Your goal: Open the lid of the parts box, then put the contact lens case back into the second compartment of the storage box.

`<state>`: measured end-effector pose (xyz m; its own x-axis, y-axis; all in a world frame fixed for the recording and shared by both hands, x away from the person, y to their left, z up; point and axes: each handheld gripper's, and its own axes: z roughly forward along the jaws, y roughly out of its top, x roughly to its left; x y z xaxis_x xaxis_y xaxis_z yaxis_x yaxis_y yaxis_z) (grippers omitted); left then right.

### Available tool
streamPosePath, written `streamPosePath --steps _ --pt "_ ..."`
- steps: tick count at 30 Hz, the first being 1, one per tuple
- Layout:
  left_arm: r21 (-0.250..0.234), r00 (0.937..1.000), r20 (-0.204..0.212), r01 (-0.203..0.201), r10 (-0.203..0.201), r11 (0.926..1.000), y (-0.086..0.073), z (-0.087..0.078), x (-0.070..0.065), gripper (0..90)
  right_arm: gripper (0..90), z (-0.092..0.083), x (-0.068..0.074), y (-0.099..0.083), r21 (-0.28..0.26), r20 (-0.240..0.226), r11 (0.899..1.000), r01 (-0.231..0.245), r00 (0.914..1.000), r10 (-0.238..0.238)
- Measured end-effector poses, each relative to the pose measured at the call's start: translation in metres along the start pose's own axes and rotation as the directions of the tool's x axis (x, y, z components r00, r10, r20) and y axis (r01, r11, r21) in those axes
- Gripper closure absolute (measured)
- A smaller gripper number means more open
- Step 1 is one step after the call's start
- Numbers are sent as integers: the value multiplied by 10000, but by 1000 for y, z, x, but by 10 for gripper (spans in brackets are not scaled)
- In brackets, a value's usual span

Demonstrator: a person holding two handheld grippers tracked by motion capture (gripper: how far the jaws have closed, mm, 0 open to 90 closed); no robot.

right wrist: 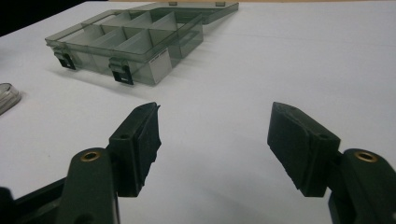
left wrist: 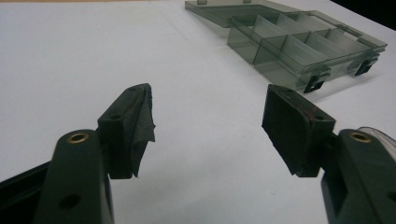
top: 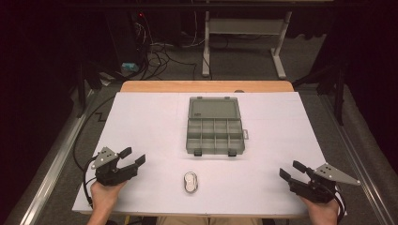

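Black jaws stand wide apart on both grippers, with nothing between them but bare white surface (top: 141, 122). At the near left corner of the high view a hand holds the left gripper (top: 133, 157) low over the surface, its jaws angled toward the middle; at the near right corner the other hand holds the right gripper (top: 292, 169), its jaws angled the same way inward. Neither touches any object.

Between the two, near the front edge and roughly at the centre, lies a small white oval case (top: 191, 182), flat on the surface and well apart from both grippers. In the right gripper view its edge peeks in at the far left (right wrist: 7, 97); in the left gripper view a sliver of it shows behind the right-hand jaw (left wrist: 377, 134).

Farther back, past the oval case, sits a translucent grey compartment box (top: 215, 137), its lid thrown open and lying flat on the far side. Two rows of compartments look empty, and two dark latches hang on its near wall. Both gripper views show it ahead of the jaws (left wrist: 299, 44) (right wrist: 126, 39).
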<state>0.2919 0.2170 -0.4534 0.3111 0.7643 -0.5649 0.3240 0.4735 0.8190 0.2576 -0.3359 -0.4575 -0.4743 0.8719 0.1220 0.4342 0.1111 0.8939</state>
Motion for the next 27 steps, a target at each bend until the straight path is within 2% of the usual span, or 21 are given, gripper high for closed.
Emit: streamPosePath --steps 8,14,17,21,27 --pt "-103 9997 -177 -143 141 9998 -5 -9 5 331 332 -11 -2 -7 -384 112 9992 -129 9998 133" --pt "-128 9997 -253 21 -24 9999 -7 -15 7 330 331 -12 -3 -9 -557 228 9983 -169 9996 182" --pt "-225 9997 -216 -77 72 9997 -6 -16 6 330 333 -12 -4 -9 -647 312 9977 -204 9993 225" --pt "-47 9998 -206 -54 53 10000 -8 -15 7 326 336 -9 -2 -8 -607 326 9981 -136 9993 156" --pt "-130 9996 -248 140 -144 9998 -6 -11 11 326 336 -6 2 -7 -505 210 9987 49 9998 -38"
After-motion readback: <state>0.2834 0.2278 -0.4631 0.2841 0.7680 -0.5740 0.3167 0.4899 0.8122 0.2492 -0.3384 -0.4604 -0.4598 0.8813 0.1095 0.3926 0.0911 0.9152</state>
